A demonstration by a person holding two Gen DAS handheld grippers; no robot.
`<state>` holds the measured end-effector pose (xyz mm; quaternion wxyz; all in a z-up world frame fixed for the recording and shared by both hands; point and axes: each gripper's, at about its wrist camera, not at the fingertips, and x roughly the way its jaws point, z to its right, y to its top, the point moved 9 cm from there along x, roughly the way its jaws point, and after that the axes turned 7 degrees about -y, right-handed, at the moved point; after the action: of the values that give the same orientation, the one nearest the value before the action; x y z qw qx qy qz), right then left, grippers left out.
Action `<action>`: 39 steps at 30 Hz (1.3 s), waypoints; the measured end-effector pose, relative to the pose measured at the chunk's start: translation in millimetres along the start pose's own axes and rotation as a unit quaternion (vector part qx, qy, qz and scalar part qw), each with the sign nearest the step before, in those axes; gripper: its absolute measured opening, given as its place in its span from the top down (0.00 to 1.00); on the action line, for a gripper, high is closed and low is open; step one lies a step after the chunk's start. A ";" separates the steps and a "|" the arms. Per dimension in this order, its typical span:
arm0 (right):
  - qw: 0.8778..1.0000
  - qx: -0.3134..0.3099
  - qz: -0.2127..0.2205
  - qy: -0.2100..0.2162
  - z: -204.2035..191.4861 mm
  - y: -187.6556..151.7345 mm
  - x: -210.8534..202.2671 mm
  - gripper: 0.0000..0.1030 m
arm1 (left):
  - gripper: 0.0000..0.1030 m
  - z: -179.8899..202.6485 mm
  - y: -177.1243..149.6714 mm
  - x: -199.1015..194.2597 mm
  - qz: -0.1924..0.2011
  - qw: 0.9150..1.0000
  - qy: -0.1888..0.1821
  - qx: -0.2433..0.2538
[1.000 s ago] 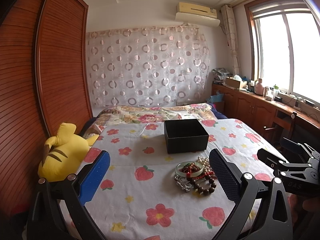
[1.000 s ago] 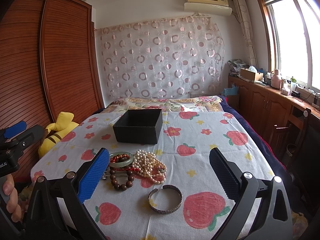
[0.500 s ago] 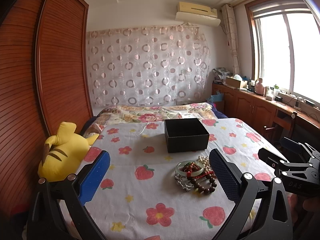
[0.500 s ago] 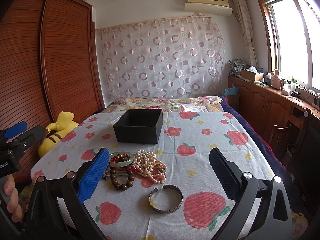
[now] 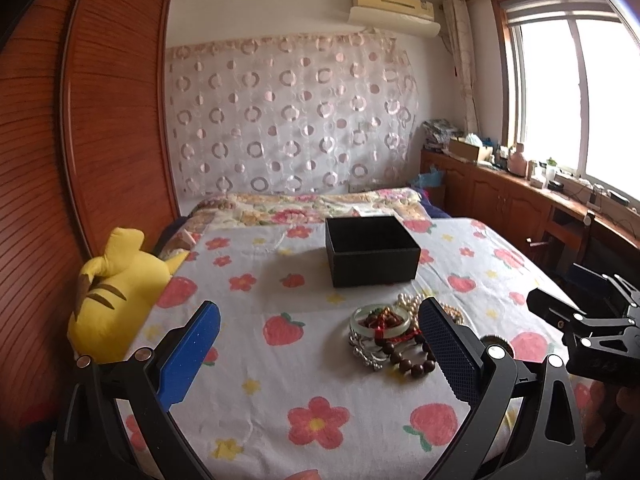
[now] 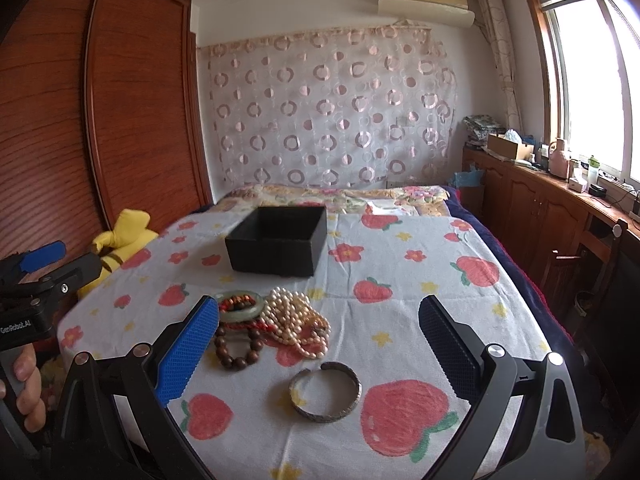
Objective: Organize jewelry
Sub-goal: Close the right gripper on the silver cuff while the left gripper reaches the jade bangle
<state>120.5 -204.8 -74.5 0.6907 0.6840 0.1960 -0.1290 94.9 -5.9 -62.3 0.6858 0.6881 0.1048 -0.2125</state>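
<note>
I have both grippers hanging above the near edge of the bed, and comparing with a second ago almost nothing has shifted: the views have crept only slightly, and every piece lies where it lay. For the task that means no sorting has begun, as far as I can judge; this reads as the pause before a first reach.

My left gripper [image 5: 318, 330] has its fingers spread wide with nothing between them. In its view the jewelry pile sits lower right of centre, partly behind the right-hand finger: a pale green bangle [image 5: 380, 319] with red cord inside it, dark wooden beads [image 5: 412, 364] below that, and a bit of silver chain [image 5: 362, 350] at the pile's left edge. The black box [image 5: 372, 250] stands open just above the pile, in the middle of the frame; I cannot see into it.

My right gripper [image 6: 319, 330] is likewise released and grasping nothing. From its view the pearl strand [image 6: 298, 322] is heaped at centre, touching the bangle to its left, and a silver cuff bracelet [image 6: 326, 394] lies apart from the heap, lower centre, between the fingers. That cuff looks like the easiest first pick, being alone on the strawberry-print sheet [image 6: 420, 312].

A yellow plush toy [image 5: 116, 296] sits at the left edge, well away from the work.
</note>
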 end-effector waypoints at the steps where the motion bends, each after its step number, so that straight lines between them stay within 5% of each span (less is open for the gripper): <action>1: 1.000 -0.002 -0.003 0.001 0.2 -2.0 2.2 0.02 | 0.07 -5.2 -0.4 6.8 -0.005 1.000 -0.005 0.000; 10: 0.999 -0.023 -0.036 0.018 14.1 -19.3 19.1 0.17 | 0.07 -4.3 -22.8 36.9 -0.054 0.998 -0.022 0.003; 27: 0.988 -0.068 -0.123 0.067 1.0 -76.1 53.0 0.18 | 0.07 10.9 -61.4 87.0 -0.136 0.986 -0.095 0.011; 39: 0.981 -0.099 -0.151 0.067 -10.5 -92.6 73.6 0.24 | 0.07 19.8 -58.9 126.1 -0.175 0.975 -0.133 0.025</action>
<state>143.7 -190.6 -190.1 0.7129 0.5816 0.3549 -0.1659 178.2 -41.8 -169.7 0.6283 0.6415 0.1261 -0.4217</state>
